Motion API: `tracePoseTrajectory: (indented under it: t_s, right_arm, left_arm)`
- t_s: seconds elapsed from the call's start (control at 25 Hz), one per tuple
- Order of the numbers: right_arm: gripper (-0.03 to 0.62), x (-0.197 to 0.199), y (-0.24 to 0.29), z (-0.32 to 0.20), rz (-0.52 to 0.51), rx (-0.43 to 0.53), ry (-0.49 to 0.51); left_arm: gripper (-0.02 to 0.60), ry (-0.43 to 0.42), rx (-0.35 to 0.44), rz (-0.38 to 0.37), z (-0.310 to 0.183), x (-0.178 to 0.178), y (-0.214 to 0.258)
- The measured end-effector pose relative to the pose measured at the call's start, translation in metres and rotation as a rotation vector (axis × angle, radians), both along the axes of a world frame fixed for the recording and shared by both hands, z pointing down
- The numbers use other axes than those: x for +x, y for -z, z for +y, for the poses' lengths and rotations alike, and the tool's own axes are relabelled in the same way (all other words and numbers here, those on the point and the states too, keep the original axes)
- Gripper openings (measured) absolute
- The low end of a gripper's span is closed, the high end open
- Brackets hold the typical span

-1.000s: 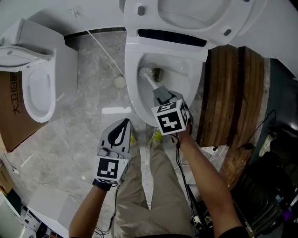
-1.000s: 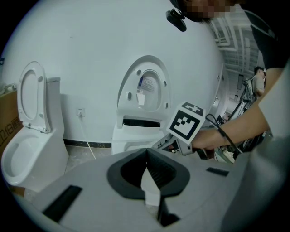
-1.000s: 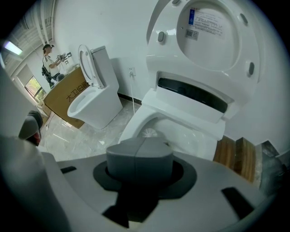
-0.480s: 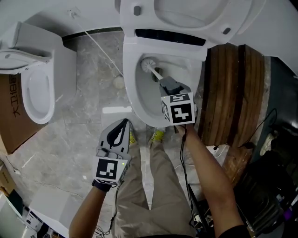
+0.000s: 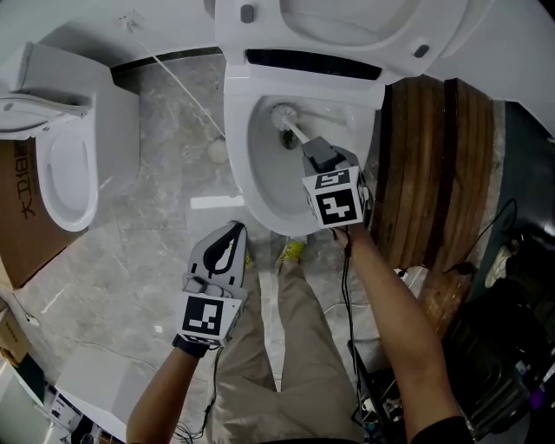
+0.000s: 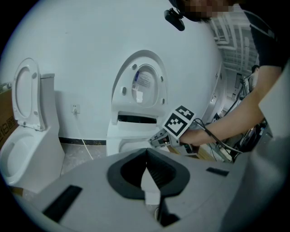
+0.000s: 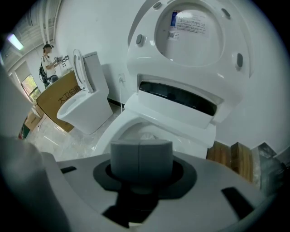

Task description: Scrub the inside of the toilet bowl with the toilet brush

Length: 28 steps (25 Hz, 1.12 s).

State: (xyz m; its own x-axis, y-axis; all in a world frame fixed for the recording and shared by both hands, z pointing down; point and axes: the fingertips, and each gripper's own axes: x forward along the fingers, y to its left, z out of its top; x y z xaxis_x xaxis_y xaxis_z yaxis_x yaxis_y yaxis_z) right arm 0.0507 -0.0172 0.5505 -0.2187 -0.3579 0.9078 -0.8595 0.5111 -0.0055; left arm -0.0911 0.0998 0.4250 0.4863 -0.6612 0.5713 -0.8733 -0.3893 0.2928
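Note:
The white toilet bowl [image 5: 257, 169] stands open at the top centre of the head view, its lid [image 5: 355, 26] raised. Inside it, the toilet brush's white head [image 5: 283, 114] rests near the back of the bowl by the drain. My right gripper [image 5: 317, 155] is over the bowl's right side, shut on the brush's grey handle [image 7: 141, 156]. Past the handle in the right gripper view, the brush head [image 7: 146, 135] is partly hidden. My left gripper [image 5: 231, 232] hangs over the floor in front of the bowl, jaws shut [image 6: 146, 156] on nothing.
A second white toilet [image 5: 68, 156] stands at the left with a cardboard box [image 5: 19, 208] beside it. Wooden planks [image 5: 434, 165] lie right of the bowl, dark bags and cables [image 5: 494, 347] further right. A thin hose [image 5: 186, 87] runs across the grey floor. The person's legs are below.
The right gripper has moved forward over the bowl, and the brush head has shifted from the bowl's left side toward its back. The left gripper has barely moved.

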Motion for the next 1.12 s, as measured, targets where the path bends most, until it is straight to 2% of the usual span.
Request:
tracePoseTrajectory:
  t_s: [0.28,0.84,1.12]
  right_arm:
    - [0.153,0.017,0.003,-0.009,0.065,0.024,0.034]
    - [0.152,0.059,0.007,-0.002,0.120,0.023,-0.001]
    - [0.152,0.081,0.009,0.011,0.156,-0.015,-0.023]
  left_arm:
    - [0.011,0.000,0.013,0.012,-0.002,0.008,0.003]
    - [0.011,-0.026,0.017,0.010,0.001,0.017,0.006]
    - [0.011,-0.048,0.013,-0.002,0.006,0.020,0.007]
